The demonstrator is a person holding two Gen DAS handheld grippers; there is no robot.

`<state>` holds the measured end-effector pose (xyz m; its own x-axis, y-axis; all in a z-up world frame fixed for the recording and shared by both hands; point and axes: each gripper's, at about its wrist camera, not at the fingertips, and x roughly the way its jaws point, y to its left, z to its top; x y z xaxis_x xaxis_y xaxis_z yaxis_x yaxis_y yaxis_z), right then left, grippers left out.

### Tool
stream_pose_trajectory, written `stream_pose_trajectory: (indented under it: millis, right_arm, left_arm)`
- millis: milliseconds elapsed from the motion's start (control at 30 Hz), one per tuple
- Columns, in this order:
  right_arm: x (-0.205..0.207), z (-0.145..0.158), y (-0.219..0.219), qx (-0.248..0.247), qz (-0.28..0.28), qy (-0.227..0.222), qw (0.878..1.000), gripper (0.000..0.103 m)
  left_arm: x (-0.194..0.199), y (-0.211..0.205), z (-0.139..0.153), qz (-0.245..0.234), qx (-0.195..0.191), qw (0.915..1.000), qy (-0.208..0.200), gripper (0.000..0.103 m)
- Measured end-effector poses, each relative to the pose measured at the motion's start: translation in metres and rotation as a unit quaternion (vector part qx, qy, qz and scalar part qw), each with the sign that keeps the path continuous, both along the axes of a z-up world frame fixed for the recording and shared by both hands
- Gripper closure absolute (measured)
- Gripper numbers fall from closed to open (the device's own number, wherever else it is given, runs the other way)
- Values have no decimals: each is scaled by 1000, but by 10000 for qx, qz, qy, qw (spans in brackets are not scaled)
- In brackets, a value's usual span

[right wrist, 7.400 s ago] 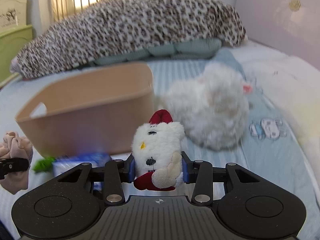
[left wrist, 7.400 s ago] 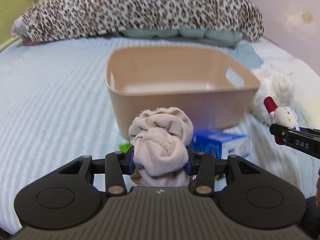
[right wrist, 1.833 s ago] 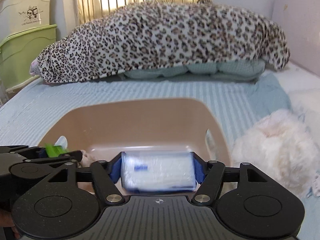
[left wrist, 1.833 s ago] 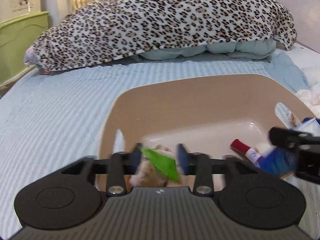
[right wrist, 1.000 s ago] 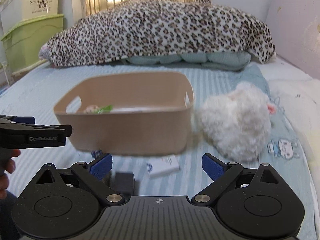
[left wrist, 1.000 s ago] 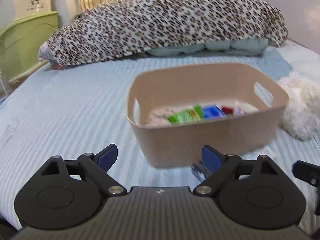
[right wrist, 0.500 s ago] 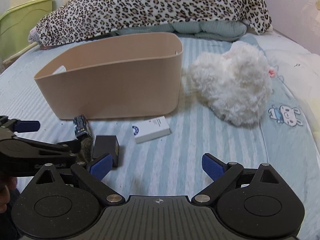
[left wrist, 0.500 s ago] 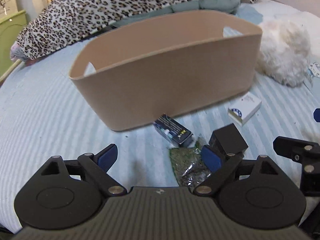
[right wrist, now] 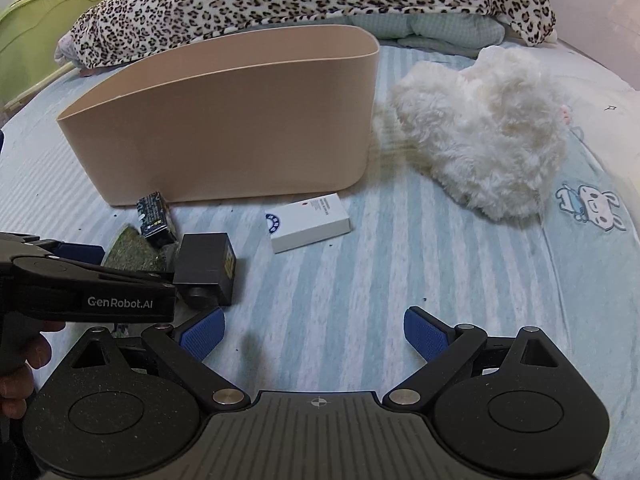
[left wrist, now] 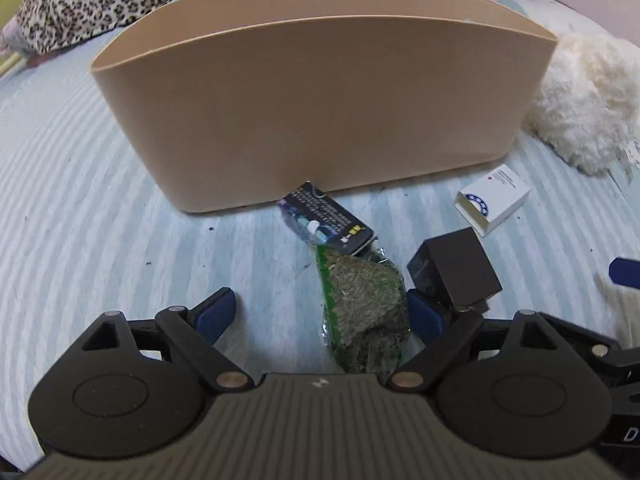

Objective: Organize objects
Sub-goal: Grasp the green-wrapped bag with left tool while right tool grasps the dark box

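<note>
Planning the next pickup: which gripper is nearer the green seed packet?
Left. The left gripper has open jaws around the green seed packet; the right gripper hangs open over bare sheet to its right.

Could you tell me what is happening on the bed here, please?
A person with a gripper in each hand is tidying small items near a tall beige plastic bin. The left gripper, wide open, sits low around a clear packet of green dried bits, not closed on it. A small black box, a dark printed packet and a white carton lie on the striped sheet. The right gripper hovers open and empty.
</note>
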<state>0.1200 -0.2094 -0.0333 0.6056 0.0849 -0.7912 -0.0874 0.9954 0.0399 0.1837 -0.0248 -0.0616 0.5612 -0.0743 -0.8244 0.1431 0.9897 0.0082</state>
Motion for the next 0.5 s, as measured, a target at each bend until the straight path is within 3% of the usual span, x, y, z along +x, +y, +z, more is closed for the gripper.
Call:
stream_pose_trajectory:
  millis: [200,367,500]
  right_arm:
    - [6,-6,11,66,190,70,9998,5]
    - [13,-13,24,62,391,139,9991,5]
    - [18,-16,33,105,484,141,9987,6]
  left_arm:
    - [2,16,2,146,21,9999,-46,16]
    - [3,29,4,116,-113,9998,-138,28]
    - [5,36,6,115,-220,9995,-178,44]
